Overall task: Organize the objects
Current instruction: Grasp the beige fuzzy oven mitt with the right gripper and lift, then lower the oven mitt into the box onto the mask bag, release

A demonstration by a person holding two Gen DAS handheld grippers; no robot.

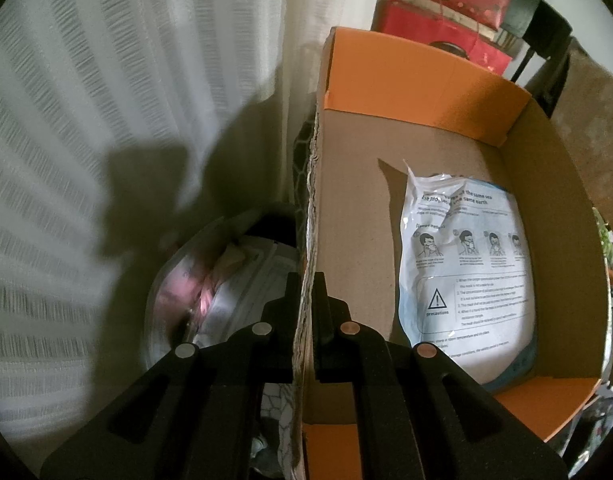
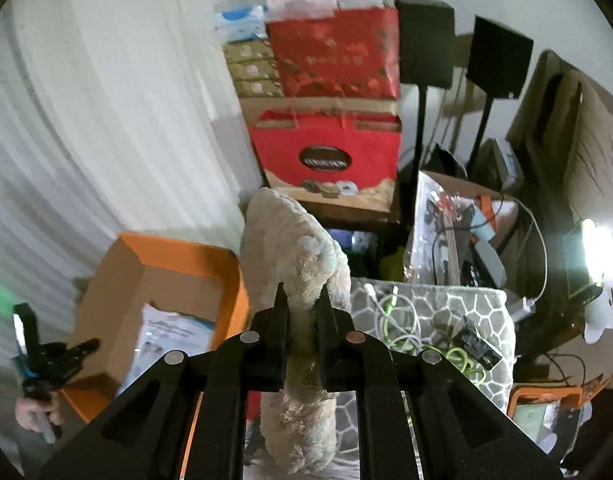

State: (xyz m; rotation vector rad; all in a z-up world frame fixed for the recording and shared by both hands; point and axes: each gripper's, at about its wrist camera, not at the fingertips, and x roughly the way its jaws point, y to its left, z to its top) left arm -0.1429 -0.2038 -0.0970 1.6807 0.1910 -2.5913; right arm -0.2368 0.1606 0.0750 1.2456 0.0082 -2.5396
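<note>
Dangling beige fluffy plush toy (image 2: 294,264) pinched in right gripper (image 2: 302,296) jaws

Left tongs (image 1: 306,292): matte black plastic, two tapered fingers on angular linkage arms with slot cut-outs and four round pins, two silver, two coppery. Right tongs (image 2: 302,300): the same black build, four silvery pins. The left handle carries a blue band.

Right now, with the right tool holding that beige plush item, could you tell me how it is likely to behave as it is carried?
The beige plush item probably flops: it droops on both sides of the right tool. It looks light and soft, pinched narrow between the pads. Its fuzzy pile likely resists slipping.
</note>
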